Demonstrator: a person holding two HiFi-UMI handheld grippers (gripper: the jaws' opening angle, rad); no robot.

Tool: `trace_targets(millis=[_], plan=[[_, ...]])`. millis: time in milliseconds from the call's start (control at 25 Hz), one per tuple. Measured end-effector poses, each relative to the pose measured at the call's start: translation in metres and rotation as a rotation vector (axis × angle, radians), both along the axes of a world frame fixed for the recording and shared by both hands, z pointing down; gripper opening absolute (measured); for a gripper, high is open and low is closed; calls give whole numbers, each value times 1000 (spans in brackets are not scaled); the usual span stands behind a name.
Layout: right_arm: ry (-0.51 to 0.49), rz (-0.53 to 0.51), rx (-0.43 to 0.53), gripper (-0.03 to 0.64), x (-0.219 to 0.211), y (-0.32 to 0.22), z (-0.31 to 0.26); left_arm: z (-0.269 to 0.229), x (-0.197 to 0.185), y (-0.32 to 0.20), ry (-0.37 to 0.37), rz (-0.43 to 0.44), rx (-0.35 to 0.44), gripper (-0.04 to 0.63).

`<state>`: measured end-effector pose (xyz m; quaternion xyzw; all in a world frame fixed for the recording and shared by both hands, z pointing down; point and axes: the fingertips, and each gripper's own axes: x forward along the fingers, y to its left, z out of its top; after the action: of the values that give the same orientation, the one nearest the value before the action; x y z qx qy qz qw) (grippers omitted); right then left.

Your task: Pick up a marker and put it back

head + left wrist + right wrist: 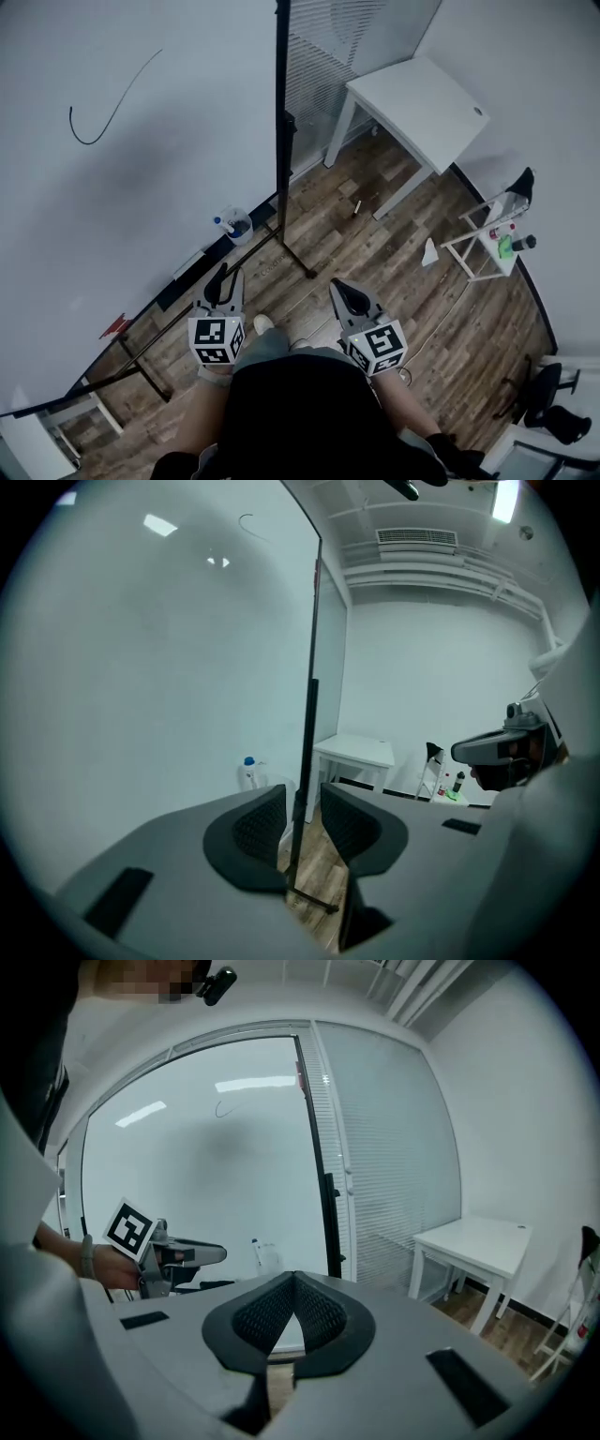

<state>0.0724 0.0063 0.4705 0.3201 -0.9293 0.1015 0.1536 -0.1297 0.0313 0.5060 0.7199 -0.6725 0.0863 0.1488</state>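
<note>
Head view | marker (218,223) in cup (239,227), well ahead of left tongs (228,274), narrowly parted | right tongs (343,287) closed

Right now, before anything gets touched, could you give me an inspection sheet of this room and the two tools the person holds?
Surface: whiteboard with one black curved line drawn on it; wooden floor below.
Job's things: blue-capped marker standing in a cup at the board's lower edge, not yet picked up.
Clutter: small white scrap on the floor; bottles on a white rack.
Grippers: left hand-held gripper has its jaws slightly apart and empty; right hand-held gripper has its jaw tips together and empty.
Cables: thin pale line on the floor, possibly a cable.
Surroundings: white table, black chair, window blinds.
</note>
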Motion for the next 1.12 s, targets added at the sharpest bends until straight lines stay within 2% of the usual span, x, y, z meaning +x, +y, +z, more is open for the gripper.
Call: trace_targets(millis=[160, 440, 760, 1120], plan=[[29, -54, 8, 28, -30, -25, 4, 11, -28, -21, 18, -57, -3, 114], [51, -81, 13, 28, -64, -67, 9, 33, -53, -55, 11, -83, -41, 114], [73, -159, 9, 28, -72, -118, 10, 51, -66, -83, 10, -163, -87, 114], [83, -272, 8, 28, -75, -171, 8, 58, -74, -105, 26, -296, -108, 110]])
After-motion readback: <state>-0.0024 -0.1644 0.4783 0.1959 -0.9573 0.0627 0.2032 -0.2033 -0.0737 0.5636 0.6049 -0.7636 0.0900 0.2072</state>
